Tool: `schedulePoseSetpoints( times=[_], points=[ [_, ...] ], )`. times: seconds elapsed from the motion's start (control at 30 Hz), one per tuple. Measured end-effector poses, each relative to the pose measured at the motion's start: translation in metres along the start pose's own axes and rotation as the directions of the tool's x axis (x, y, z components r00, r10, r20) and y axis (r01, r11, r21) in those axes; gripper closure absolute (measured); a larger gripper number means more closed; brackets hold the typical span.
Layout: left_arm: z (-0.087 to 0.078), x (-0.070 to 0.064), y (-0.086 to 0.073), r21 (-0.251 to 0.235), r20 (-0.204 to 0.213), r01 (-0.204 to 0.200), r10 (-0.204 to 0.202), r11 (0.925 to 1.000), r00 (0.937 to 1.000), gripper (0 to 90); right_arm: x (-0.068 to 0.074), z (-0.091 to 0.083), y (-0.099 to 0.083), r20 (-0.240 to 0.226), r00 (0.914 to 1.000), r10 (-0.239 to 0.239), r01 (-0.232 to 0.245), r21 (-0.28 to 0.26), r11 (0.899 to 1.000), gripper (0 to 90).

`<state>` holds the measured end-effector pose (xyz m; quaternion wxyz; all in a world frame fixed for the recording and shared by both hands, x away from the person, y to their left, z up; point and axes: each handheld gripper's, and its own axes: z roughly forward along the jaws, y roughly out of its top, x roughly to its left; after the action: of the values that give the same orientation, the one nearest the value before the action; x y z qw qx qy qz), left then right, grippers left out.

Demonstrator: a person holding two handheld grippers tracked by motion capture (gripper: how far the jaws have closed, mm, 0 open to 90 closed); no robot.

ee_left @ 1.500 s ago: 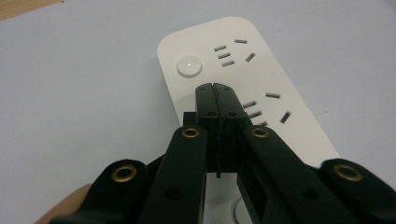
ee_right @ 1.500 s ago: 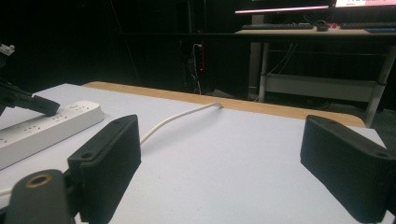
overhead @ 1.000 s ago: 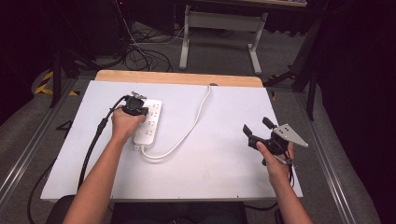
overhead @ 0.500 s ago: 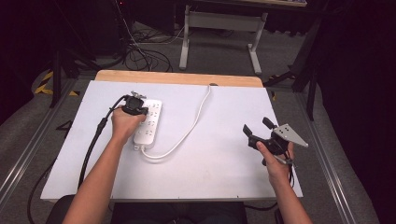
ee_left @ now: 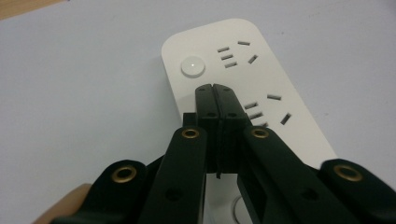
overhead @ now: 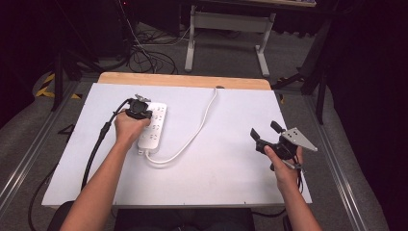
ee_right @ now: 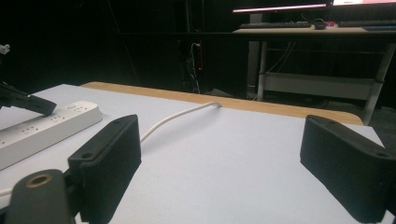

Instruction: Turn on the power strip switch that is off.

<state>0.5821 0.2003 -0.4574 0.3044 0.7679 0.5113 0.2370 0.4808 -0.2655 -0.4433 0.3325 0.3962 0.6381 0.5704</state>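
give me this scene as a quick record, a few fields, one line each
work surface: white table top with a wooden strip along its far edge
main object: white power strip lying flat, round button near one end
cord: white cable running from the strip to the far edge
left hand-held gripper: jaws shut, tips over the strip just beside the button
right hand-held gripper: jaws wide open, holding nothing, above the table's right side, apart from the strip
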Motion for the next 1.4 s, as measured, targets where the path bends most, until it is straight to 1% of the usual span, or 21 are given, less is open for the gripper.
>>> schedulePoseSetpoints(
  times=[0.13, 0.2, 0.4, 0.5, 0.53, 0.57, 0.6, 0.63, 0.7, 0.73, 0.77, 0.83, 0.87, 0.9, 0.93, 1.03, 1.07, 1.1, 1.13, 1.2, 1.4],
  points=[
    [0.0, -0.002, -0.006, -0.042, -0.013, 0.022, -0.023, 0.9989, 0.9997, 90.0, 0.0, -0.001, 0.0, 0.002, 1.0, 0.002, -0.002, -0.001, 1.0, 13.0],
    [-0.001, -0.002, -0.009, -0.069, -0.007, 0.048, -0.048, 0.9965, 0.9988, 90.0, -0.001, -0.001, 0.0, 0.005, 1.0, 0.002, -0.002, 0.0, 1.0, 12.9],
    [-0.007, -0.003, -0.016, -0.112, 0.003, 0.074, -0.074, 0.991, 0.9972, 89.1, 0.0, -0.001, 0.001, 0.003, 1.0, 0.003, -0.003, -0.002, 1.0, 13.0],
    [-0.018, -0.002, -0.022, -0.188, 0.028, 0.127, -0.124, 0.9738, 0.9919, 89.1, -0.001, 0.0, 0.0, 0.005, 1.0, 0.005, -0.005, 0.001, 1.0, 13.0],
    [-0.018, -0.002, -0.022, -0.188, 0.028, 0.127, -0.124, 0.9738, 0.9919, 89.2, -0.001, 0.0, 0.0, 0.004, 1.0, 0.006, -0.006, 0.0, 1.0, 13.0],
    [-0.026, 0.001, -0.025, -0.229, 0.036, 0.155, -0.151, 0.961, 0.9879, 89.2, -0.001, 0.0, 0.0, 0.003, 1.0, 0.006, -0.006, -0.001, 1.0, 13.0],
    [-0.031, 0.003, -0.026, -0.25, 0.038, 0.165, -0.161, 0.9539, 0.9862, 89.3, 0.0, 0.0, 0.0, 0.002, 1.0, 0.004, -0.004, -0.001, 1.0, 13.0],
    [-0.031, 0.003, -0.026, -0.25, 0.038, 0.165, -0.161, 0.9539, 0.9862, 89.3, 0.0, 0.0, 0.001, 0.002, 1.0, 0.001, -0.001, -0.001, 1.0, 13.1],
    [-0.046, 0.007, -0.03, -0.302, 0.035, 0.164, -0.161, 0.9389, 0.9863, 89.4, 0.001, -0.001, 0.001, 0.001, 1.0, 0.0, 0.0, -0.003, 1.0, 13.1],
    [-0.046, 0.007, -0.03, -0.302, 0.035, 0.164, -0.161, 0.9389, 0.9863, 89.4, 0.001, -0.001, 0.001, 0.0, 1.0, 0.005, -0.005, -0.005, 1.0, 13.1],
    [-0.056, 0.01, -0.034, -0.335, 0.038, 0.168, -0.165, 0.9273, 0.9856, 89.4, 0.001, -0.001, 0.001, 0.001, 1.0, 0.006, -0.006, -0.005, 1.0, 13.1],
    [-0.067, 0.013, -0.039, -0.362, 0.041, 0.176, -0.173, 0.9153, 0.984, 89.4, 0.001, -0.001, 0.001, 0.004, 1.0, 0.002, -0.002, -0.001, 1.0, 13.1],
    [-0.072, 0.014, -0.041, -0.375, 0.04, 0.176, -0.174, 0.91, 0.984, 89.4, 0.001, -0.001, 0.001, 0.005, 1.0, 0.001, -0.001, 0.0, 1.0, 13.1],
    [-0.072, 0.014, -0.041, -0.375, 0.04, 0.176, -0.174, 0.91, 0.984, 89.4, 0.001, -0.001, 0.001, 0.006, 1.0, 0.003, -0.003, 0.0, 1.0, 13.1],
    [-0.082, 0.016, -0.047, -0.406, 0.031, 0.174, -0.176, 0.8972, 0.9838, 89.4, 0.001, 0.0, 0.0, 0.007, 1.0, 0.002, -0.002, 0.0, 1.0, 13.1],
    [-0.091, 0.016, -0.055, -0.422, 0.03, 0.166, -0.169, 0.8912, 0.9851, 89.2, 0.002, 0.0, 0.0, 0.006, 1.0, 0.002, -0.002, 0.004, 1.0, 13.1],
    [-0.101, 0.016, -0.062, -0.444, 0.033, 0.167, -0.17, 0.8802, 0.9849, 89.2, 0.002, 0.0, 0.0, 0.005, 1.0, 0.001, -0.001, 0.004, 1.0, 13.1],
    [-0.101, 0.016, -0.062, -0.444, 0.033, 0.167, -0.17, 0.8802, 0.9849, 89.0, 0.002, 0.0, 0.0, 0.004, 1.0, 0.002, -0.002, 0.005, 1.0, 13.1],
    [-0.112, 0.017, -0.065, -0.474, 0.031, 0.167, -0.172, 0.8648, 0.9845, 88.8, 0.002, 0.001, 0.0, 0.003, 1.0, -0.002, 0.002, 0.007, 1.0, 13.1],
    [-0.121, 0.017, -0.067, -0.501, 0.026, 0.159, -0.169, 0.8507, 0.9853, 88.3, 0.003, 0.001, -0.001, 0.001, 1.0, -0.005, 0.005, 0.009, 1.0, 13.1],
    [-0.136, 0.015, -0.071, -0.538, -0.023, 0.099, -0.132, 0.837, 0.991, 87.2, 0.003, 0.002, -0.001, 0.002, 1.0, -0.008, 0.008, 0.013, 1.0, 13.1]
  ],
)
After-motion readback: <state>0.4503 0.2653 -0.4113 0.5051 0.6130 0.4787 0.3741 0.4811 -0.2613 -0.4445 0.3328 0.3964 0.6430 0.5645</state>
